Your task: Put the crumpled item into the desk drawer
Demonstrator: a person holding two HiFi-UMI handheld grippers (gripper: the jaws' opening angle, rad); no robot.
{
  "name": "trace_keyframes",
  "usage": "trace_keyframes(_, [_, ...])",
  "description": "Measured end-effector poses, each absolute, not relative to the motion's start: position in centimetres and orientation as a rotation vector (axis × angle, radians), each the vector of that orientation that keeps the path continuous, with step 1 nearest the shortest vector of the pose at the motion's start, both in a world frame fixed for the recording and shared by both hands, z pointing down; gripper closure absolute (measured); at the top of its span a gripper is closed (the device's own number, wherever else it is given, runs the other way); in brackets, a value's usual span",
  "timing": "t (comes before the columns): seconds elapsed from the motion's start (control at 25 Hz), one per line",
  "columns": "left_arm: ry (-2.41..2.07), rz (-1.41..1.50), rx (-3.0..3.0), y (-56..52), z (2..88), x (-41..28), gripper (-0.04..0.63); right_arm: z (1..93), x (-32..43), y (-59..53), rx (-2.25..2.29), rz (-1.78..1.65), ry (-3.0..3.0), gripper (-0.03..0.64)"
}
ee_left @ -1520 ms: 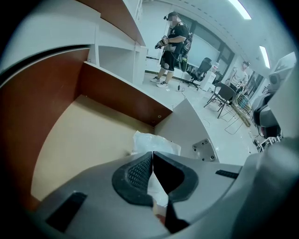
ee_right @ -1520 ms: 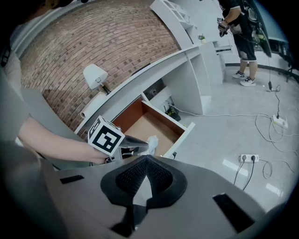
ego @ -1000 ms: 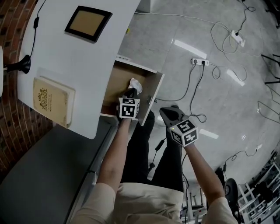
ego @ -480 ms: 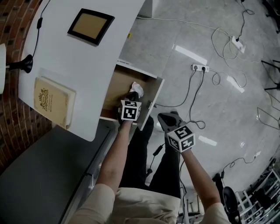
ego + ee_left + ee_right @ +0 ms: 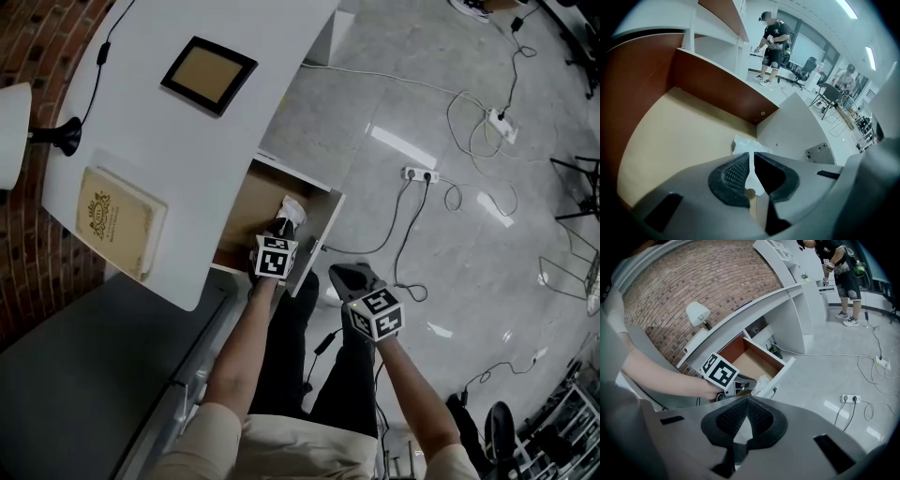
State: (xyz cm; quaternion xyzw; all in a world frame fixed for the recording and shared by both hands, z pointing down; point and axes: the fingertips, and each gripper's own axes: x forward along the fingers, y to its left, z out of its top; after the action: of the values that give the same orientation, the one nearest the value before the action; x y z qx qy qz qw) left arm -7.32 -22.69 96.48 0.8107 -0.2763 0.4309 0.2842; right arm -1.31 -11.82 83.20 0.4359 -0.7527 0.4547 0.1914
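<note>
Drawer: crumpled item in left tool

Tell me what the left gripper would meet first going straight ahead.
Likely the drawer's floor, near its far corner; the crumpled item held by the left gripper would touch first. Depth is unclear.

A dark-framed picture lies flat on the white table, well apart from a cream book with an ornate cover, which lies near the table's edge. A lamp with a black base stands by the brick wall. On the grey floor, 1 white power strip lies among loose cables, and another strip lies farther off. In the left gripper view, a person in dark clothes stands in the background near an office chair.
</note>
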Motion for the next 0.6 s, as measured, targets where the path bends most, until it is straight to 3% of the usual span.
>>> trace_keyframes(0.08, [-0.749, 1.143, 2.164, -22.7, 95.8, -7.4, 0.528, 83.1, -1.3, -11.5, 1.215, 1.280, -2.111, 0.592])
trace_keyframes(0.6, [-0.842, 1.064, 2.183, -20.1, 86.5, -6.7, 0.526, 77.8, 0.4, -9.3, 1.176, 1.262, -2.103, 0.592])
